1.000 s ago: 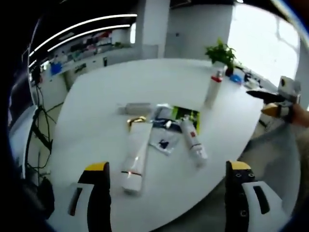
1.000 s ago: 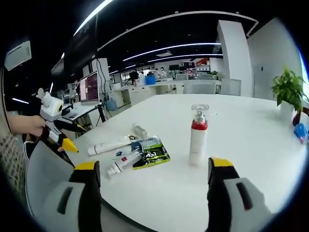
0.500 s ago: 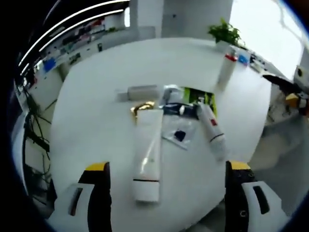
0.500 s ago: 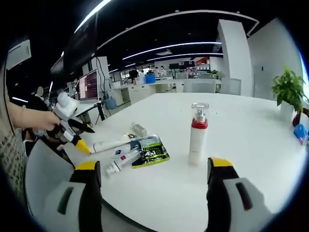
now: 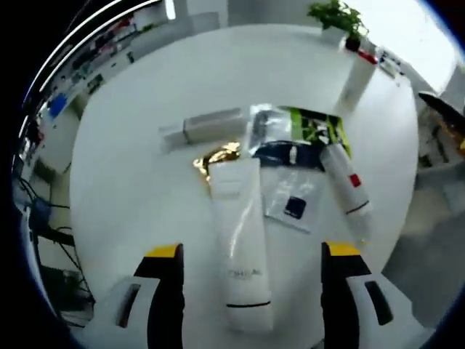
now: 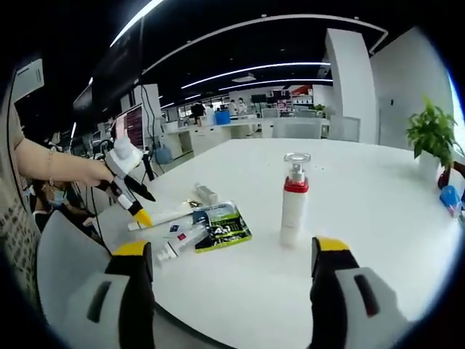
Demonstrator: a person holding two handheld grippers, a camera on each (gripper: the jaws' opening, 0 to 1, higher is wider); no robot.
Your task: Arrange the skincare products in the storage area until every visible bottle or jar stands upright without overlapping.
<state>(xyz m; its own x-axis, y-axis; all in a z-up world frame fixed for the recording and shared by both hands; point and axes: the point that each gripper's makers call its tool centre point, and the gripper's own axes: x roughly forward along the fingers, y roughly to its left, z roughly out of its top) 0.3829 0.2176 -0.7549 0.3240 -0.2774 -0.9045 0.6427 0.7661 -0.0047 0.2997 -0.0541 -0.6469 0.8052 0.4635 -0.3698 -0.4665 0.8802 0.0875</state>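
Observation:
A long white tube (image 5: 240,240) with a gold cap lies flat on the white table (image 5: 131,189), right under my open left gripper (image 5: 252,251). Beside it lie a small grey tube (image 5: 207,127), a green sachet (image 5: 312,129), a clear sachet (image 5: 294,207) and a white tube with a red label (image 5: 345,185). A white pump bottle (image 6: 293,200) with a red collar stands upright, apart from the pile. My right gripper (image 6: 231,247) is open and empty, short of the bottle. In the right gripper view the left gripper (image 6: 131,189) hovers over the long tube (image 6: 163,217).
A potted plant (image 6: 434,134) and a small blue object (image 6: 450,198) stand at the table's far right edge. A grey chair back (image 6: 65,254) sits at the near left. A person's arm (image 6: 51,171) holds the left gripper. Office desks fill the background.
The left gripper has moved forward and down over the lying tubes, now nearly above the long white tube. The right gripper has barely moved. No product has shifted.

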